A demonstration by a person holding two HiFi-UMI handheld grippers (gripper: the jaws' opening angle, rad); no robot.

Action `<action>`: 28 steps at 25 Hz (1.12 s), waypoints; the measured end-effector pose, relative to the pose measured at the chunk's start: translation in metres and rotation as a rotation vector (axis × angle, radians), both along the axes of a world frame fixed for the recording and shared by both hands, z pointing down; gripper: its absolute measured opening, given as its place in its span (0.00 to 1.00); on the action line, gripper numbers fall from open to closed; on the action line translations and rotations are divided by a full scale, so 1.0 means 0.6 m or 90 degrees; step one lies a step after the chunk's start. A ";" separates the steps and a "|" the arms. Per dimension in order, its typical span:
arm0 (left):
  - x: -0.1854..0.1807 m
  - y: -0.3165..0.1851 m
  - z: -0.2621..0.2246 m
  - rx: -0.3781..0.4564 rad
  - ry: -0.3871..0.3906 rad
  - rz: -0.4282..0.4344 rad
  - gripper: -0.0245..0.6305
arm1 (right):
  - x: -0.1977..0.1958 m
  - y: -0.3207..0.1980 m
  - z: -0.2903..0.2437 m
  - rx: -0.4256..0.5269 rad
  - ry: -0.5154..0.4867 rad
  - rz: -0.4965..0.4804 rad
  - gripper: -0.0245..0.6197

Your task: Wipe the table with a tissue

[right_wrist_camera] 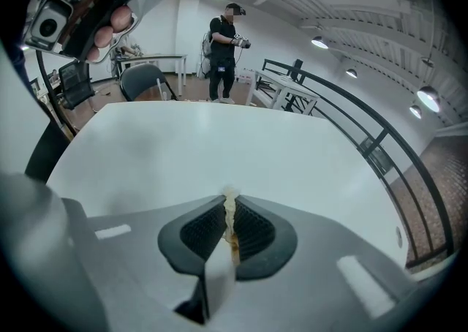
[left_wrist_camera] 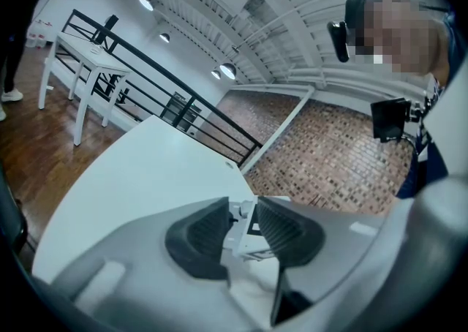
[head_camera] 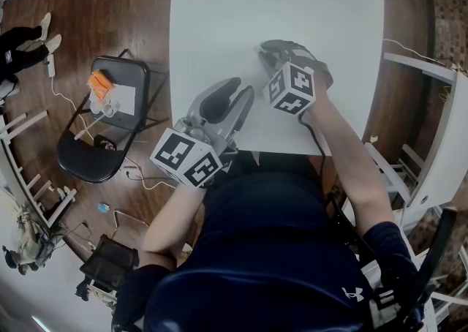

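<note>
Smooth matt table (head_camera: pixel 278 1), glossy wood floor (head_camera: pixel 110 9), paper tissue (right_wrist_camera: pixel 231 202), ribbed jaws.

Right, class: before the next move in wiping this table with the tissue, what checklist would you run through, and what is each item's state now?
1. Tissue gripped: ok; the right gripper is shut on the tissue.
2. Tissue touching the table: cannot tell.
3. Enough tissue beyond the jaws to wipe: cannot tell; only a thin strip shows.
4. Left gripper free: ok; jaws apart, nothing held between them.
5. Wiping path: ok; the head view shows nothing standing on the table.
</note>
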State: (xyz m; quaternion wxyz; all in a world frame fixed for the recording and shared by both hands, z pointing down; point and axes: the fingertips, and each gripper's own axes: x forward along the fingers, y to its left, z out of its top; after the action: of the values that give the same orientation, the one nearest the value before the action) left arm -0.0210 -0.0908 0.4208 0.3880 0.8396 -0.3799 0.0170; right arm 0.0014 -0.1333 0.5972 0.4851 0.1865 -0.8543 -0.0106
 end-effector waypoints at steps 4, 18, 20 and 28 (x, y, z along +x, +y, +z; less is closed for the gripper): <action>0.010 -0.001 -0.001 -0.001 0.000 0.003 0.22 | 0.016 -0.002 -0.001 -0.001 -0.001 0.007 0.08; 0.034 -0.005 0.000 -0.006 -0.002 0.012 0.22 | 0.069 -0.006 -0.002 -0.002 0.000 0.034 0.08; 0.036 -0.007 0.000 -0.006 -0.002 0.013 0.22 | 0.076 -0.007 -0.002 -0.002 0.001 0.040 0.08; 0.047 -0.011 -0.002 0.011 0.011 0.017 0.22 | 0.112 -0.006 0.003 0.002 0.013 0.059 0.08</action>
State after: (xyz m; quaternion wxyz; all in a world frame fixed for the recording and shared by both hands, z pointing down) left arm 0.0071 -0.0971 0.4197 0.3841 0.8479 -0.3654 0.0116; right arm 0.0686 -0.1369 0.5990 0.4935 0.2262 -0.8398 0.0089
